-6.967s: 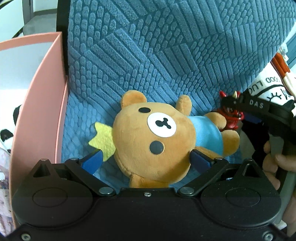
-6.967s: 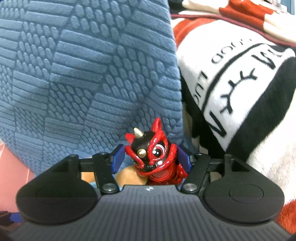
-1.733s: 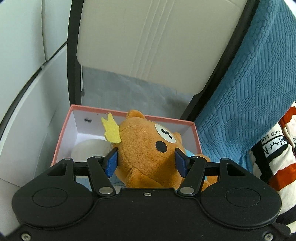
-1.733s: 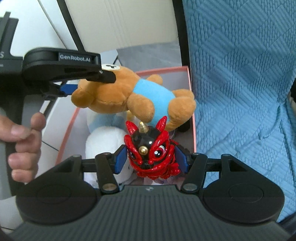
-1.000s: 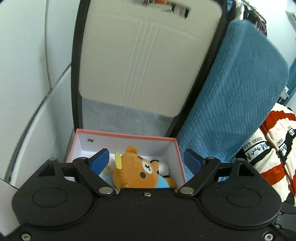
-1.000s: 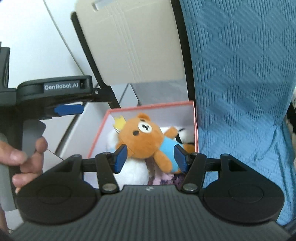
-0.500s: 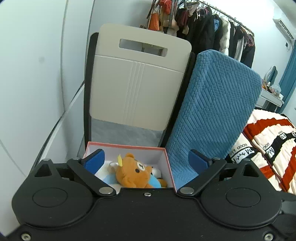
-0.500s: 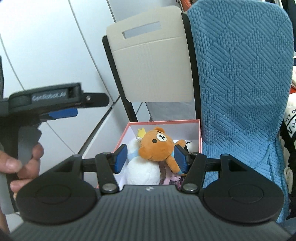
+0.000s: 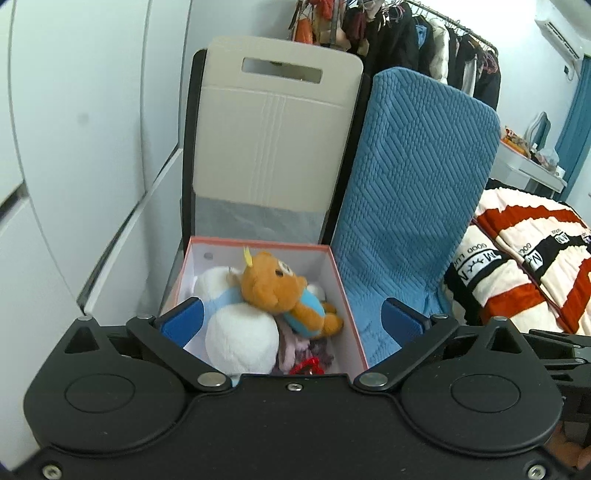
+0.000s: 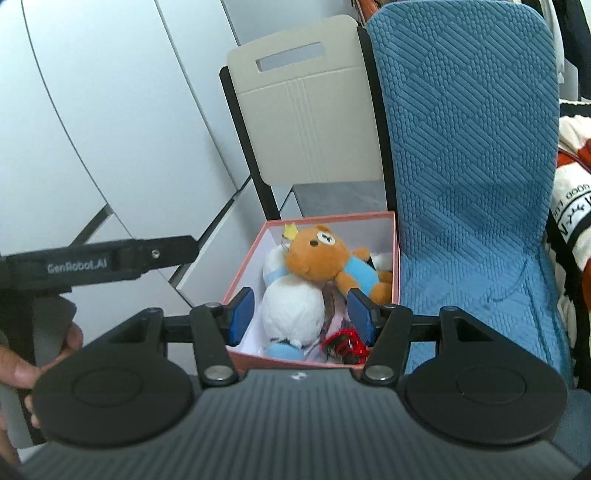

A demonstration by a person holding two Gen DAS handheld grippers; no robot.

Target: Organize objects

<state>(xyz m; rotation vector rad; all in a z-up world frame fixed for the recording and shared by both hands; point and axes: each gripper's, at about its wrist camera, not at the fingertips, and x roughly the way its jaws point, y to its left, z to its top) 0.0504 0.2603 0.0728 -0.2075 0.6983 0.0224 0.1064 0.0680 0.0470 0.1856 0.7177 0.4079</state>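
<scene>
A pink box (image 9: 347,306) (image 10: 396,258) with white inner walls stands beside a blue seat. In it lie a brown teddy bear in a blue shirt (image 9: 280,288) (image 10: 325,258), a white plush (image 9: 240,332) (image 10: 291,306) and a red-and-black demon figure (image 9: 306,365) (image 10: 345,345) at the near edge. My left gripper (image 9: 291,321) is open and empty, well above and in front of the box. My right gripper (image 10: 299,314) is open and empty, also above the box. The left gripper's body (image 10: 99,260) shows at the left of the right wrist view.
A blue textured seat cushion (image 9: 413,192) (image 10: 469,147) stands right of the box. A beige chair back (image 9: 273,136) (image 10: 306,110) is behind it. A striped white, red and black blanket (image 9: 524,258) lies at the right. White wall panels are at the left, a clothes rack (image 9: 406,29) at the back.
Both grippers let go of their toys, the bear and the red figure, which now lie in the box. Both grippers have since pulled back and up, away from the box.
</scene>
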